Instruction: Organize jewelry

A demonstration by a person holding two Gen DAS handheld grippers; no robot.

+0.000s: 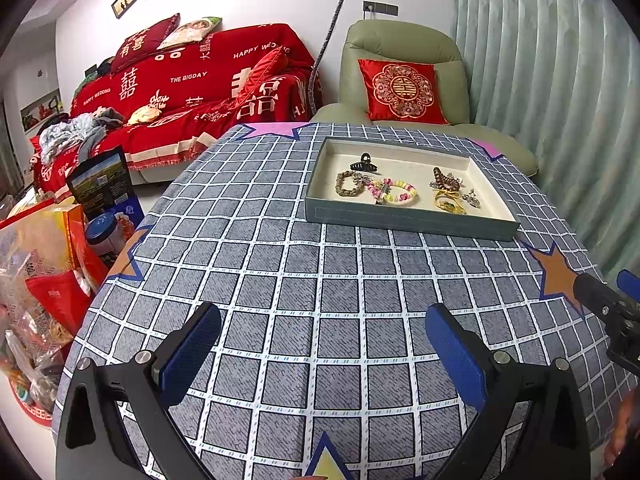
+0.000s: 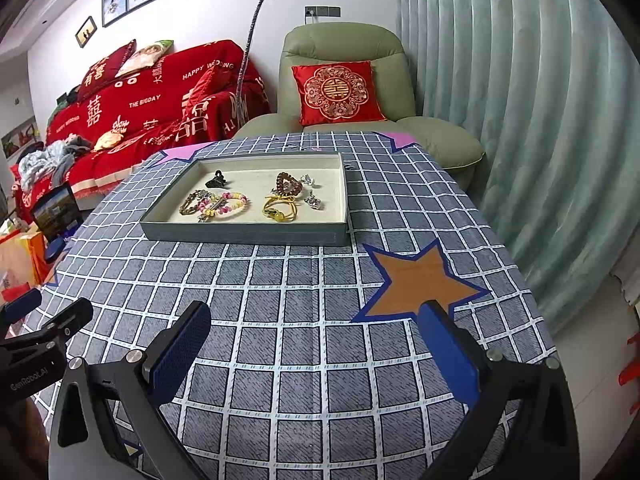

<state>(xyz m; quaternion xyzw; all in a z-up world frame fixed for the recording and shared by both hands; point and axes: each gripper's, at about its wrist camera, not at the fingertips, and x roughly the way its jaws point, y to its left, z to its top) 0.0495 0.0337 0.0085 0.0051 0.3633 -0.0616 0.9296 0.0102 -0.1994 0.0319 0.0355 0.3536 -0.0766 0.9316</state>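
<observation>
Grey-blue fabric covers the walls of the shallow rectangular jewelry tray (image 1: 408, 218) with its cream lining, which sits on the far half of the table toward twelve o'clock from both grippers. Inside it, from nine o'clock to three: a black plastic claw hair clip (image 1: 363, 163) at the back, an olive-brown chunky chain bracelet (image 1: 350, 186), a pastel pink-and-yellow beaded bracelet (image 1: 394, 191) touching it, a brown spiral hair tie (image 1: 442, 177), a yellow cord bracelet (image 1: 447, 201) just in front of that, and small silver earrings (image 2: 314, 200) toward the tray's right wall. The pieces cluster along the middle; bare lining shows along the tray's far wall and the front corners.

The blue-grey checked tablecloth (image 1: 320, 280) lies bare between the tray's near wall and both grippers. An orange star patch (image 2: 420, 284) sits at two o'clock of the right gripper, and pink star patches mark the far corners.

The left gripper (image 1: 324, 332) hovers low over the near cloth, its blue-padded fingers spread wide with nothing between them. The right gripper (image 2: 316, 330) does the same beside it, fingers wide apart and empty.

Beyond the table's far edge stands a pale green leather armchair (image 2: 340, 52) holding a red embroidered cushion (image 2: 336, 92). A red wedding-print sofa throw (image 1: 208, 88) is at ten o'clock, pale green pleated curtains (image 2: 520, 100) run down the three o'clock side, and bags and packages (image 1: 44, 272) crowd the floor at nine.
</observation>
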